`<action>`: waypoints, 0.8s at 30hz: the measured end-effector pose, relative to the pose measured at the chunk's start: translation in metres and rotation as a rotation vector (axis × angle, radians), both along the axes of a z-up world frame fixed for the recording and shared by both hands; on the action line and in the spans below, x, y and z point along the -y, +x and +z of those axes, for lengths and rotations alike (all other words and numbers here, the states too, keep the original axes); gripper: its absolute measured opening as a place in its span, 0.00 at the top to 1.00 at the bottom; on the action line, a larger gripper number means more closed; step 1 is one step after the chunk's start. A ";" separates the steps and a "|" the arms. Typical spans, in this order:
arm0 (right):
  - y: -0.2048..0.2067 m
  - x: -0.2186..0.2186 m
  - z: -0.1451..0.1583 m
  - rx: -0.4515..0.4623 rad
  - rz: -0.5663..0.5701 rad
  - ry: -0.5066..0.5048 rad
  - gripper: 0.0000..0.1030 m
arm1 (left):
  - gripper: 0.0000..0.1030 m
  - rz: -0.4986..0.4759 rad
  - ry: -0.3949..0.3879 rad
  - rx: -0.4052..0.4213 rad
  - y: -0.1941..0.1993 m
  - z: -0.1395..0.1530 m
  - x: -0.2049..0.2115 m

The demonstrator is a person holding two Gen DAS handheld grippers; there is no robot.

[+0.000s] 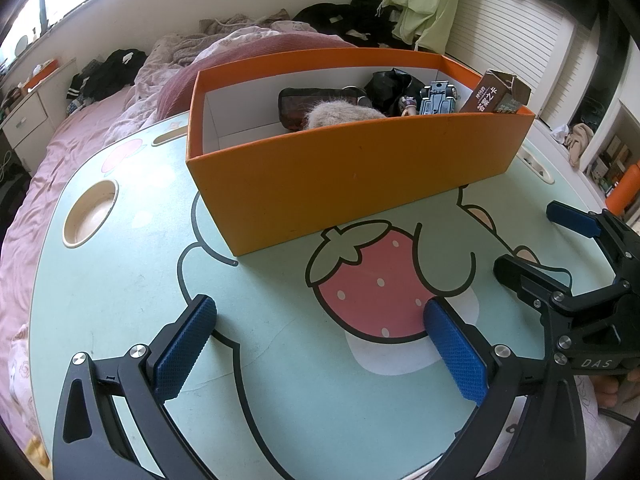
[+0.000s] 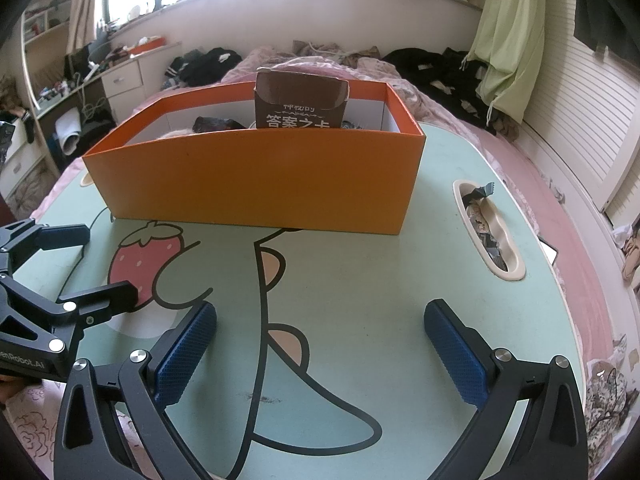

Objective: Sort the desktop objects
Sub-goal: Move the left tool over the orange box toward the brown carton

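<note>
An orange box (image 1: 340, 184) stands on the mint-green cartoon table (image 1: 120, 280). Inside it lie a dark pouch (image 1: 308, 100), a furry beige thing (image 1: 340, 116), a black bag (image 1: 390, 84), a grey toy car (image 1: 438, 98), a small figurine (image 1: 408, 105) and an upright brown card box (image 1: 496, 94). My left gripper (image 1: 320, 324) hovers open over the strawberry print, nothing between its blue pads. My right gripper (image 2: 320, 328) is open too, over bare table in front of the orange box (image 2: 260, 184); the brown card box (image 2: 302, 106) sticks up behind its wall. Each gripper shows at the edge of the other's view.
A round cup hole (image 1: 91, 213) sits at the table's left. A long slot (image 2: 488, 232) at the right holds dark wrappers. The table rests on a bed with pink bedding (image 1: 60, 152) and dark clothes (image 2: 440, 68); a drawer unit (image 2: 120, 80) stands beyond.
</note>
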State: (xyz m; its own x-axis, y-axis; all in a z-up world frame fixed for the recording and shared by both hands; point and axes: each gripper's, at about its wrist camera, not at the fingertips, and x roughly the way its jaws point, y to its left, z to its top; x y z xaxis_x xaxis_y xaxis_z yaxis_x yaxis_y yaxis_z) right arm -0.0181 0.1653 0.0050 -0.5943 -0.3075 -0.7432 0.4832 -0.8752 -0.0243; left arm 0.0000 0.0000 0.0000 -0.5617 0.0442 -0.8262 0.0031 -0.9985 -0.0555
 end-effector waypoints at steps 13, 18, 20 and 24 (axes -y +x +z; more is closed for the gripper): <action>0.000 0.000 -0.001 0.000 0.000 -0.001 0.00 | 0.00 -0.007 -0.003 0.003 -0.001 0.000 0.000; 0.000 0.000 -0.001 -0.001 0.001 0.000 0.00 | 0.00 -0.026 -0.003 0.005 -0.002 0.003 0.002; 0.000 -0.001 -0.001 0.000 0.001 -0.002 0.00 | 0.02 0.004 -0.014 0.020 -0.003 0.003 0.005; 0.000 -0.001 0.000 -0.001 0.001 -0.002 0.00 | 0.20 -0.001 0.012 -0.134 0.009 0.044 0.004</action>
